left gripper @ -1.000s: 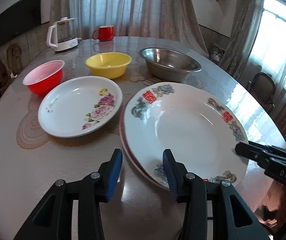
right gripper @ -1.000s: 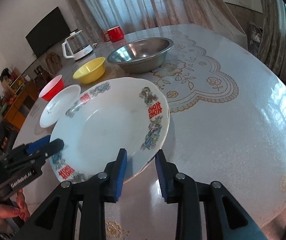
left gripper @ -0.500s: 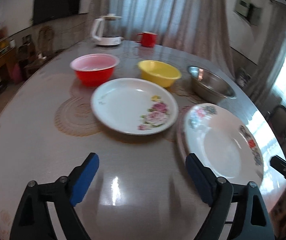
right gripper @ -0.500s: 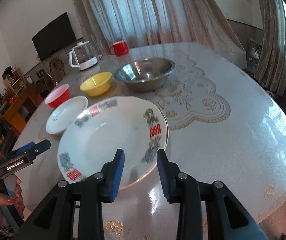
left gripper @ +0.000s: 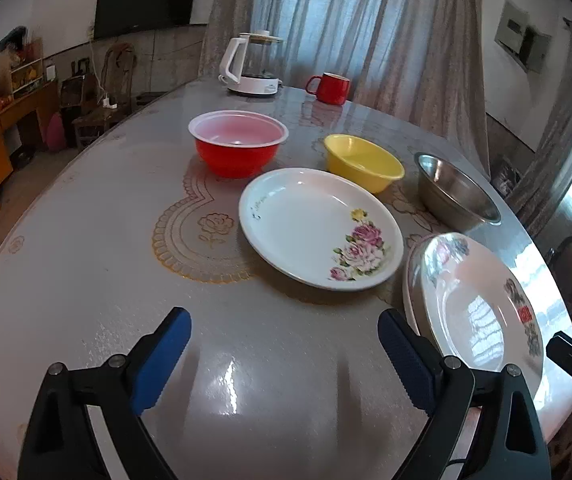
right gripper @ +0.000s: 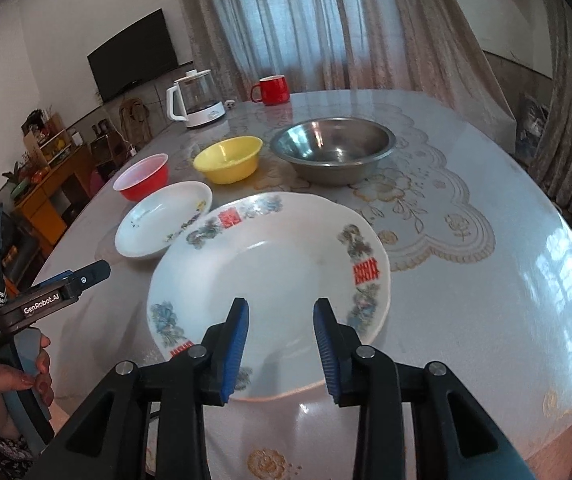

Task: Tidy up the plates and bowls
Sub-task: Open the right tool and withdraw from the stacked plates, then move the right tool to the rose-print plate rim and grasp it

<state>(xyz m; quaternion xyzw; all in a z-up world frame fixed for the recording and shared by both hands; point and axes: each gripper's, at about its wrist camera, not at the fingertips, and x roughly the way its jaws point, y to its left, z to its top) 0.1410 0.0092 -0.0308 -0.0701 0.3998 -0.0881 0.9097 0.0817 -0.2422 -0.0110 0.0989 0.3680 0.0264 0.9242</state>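
Observation:
A large patterned plate [right gripper: 269, 276] lies on another plate near the table's front; it also shows in the left wrist view [left gripper: 482, 312]. A smaller rose plate [left gripper: 318, 224] lies left of it, and shows in the right wrist view [right gripper: 163, 224]. Behind stand a red bowl [left gripper: 237, 142], a yellow bowl [left gripper: 362, 162] and a steel bowl [left gripper: 456, 192]. My left gripper [left gripper: 283, 356] is wide open and empty, above bare table in front of the rose plate. My right gripper [right gripper: 281, 344] is open and empty, above the large plate's near rim.
A white kettle [left gripper: 251, 64] and a red mug [left gripper: 332, 88] stand at the table's far side. The round table [left gripper: 85, 260] has a lace-pattern cover. Chairs and a wooden cabinet [left gripper: 1, 120] stand beyond the left edge.
My left gripper opened wide and swung left from the large plate toward the rose plate. My right gripper opened and drew back and up from the large plate's rim.

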